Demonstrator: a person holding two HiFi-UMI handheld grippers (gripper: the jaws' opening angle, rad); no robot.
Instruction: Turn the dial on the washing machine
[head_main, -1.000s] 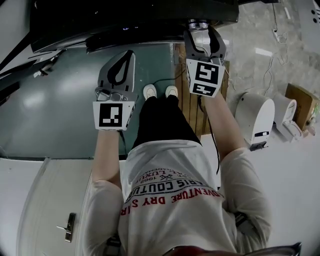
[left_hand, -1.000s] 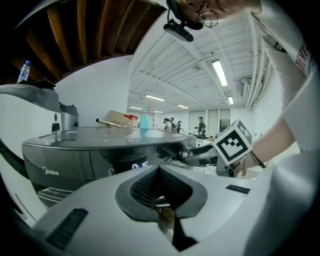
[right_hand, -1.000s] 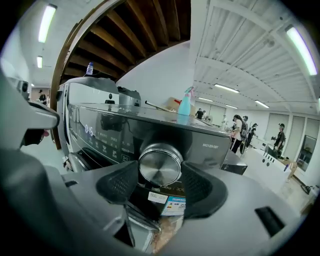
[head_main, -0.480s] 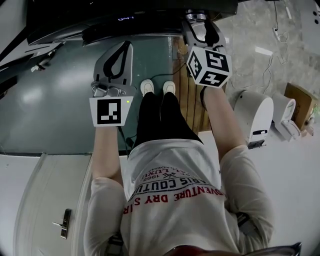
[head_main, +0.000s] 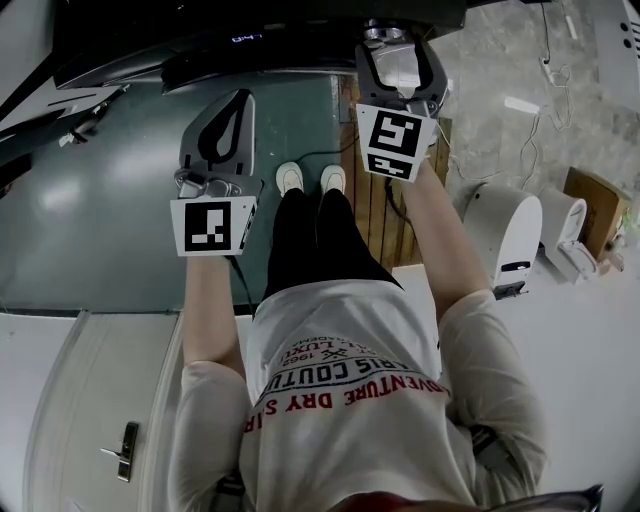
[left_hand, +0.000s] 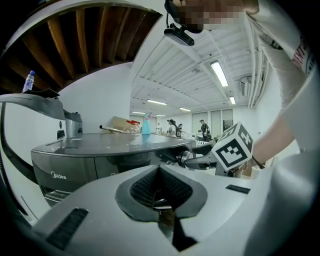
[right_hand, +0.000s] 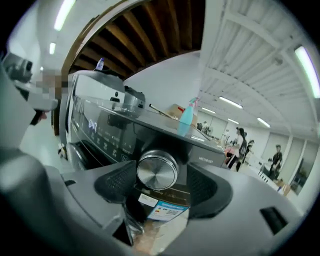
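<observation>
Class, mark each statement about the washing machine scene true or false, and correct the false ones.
1. The right gripper is clamped on the dial. False: its jaws have just been opening and stand apart, with the dial between them but not pressed.
2. The left gripper has its jaws together, holding nothing. True.
3. A blue bottle stands on top of the washing machine. True.
4. The machine's display is dark. False: lit digits show on it.

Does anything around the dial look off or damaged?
Nothing stands out. The dial sits intact between the jaws of the right tongs, which have just been opening and don't touch it. The display on the washing machine is lit; the spray bottle on top stands upright.
</observation>
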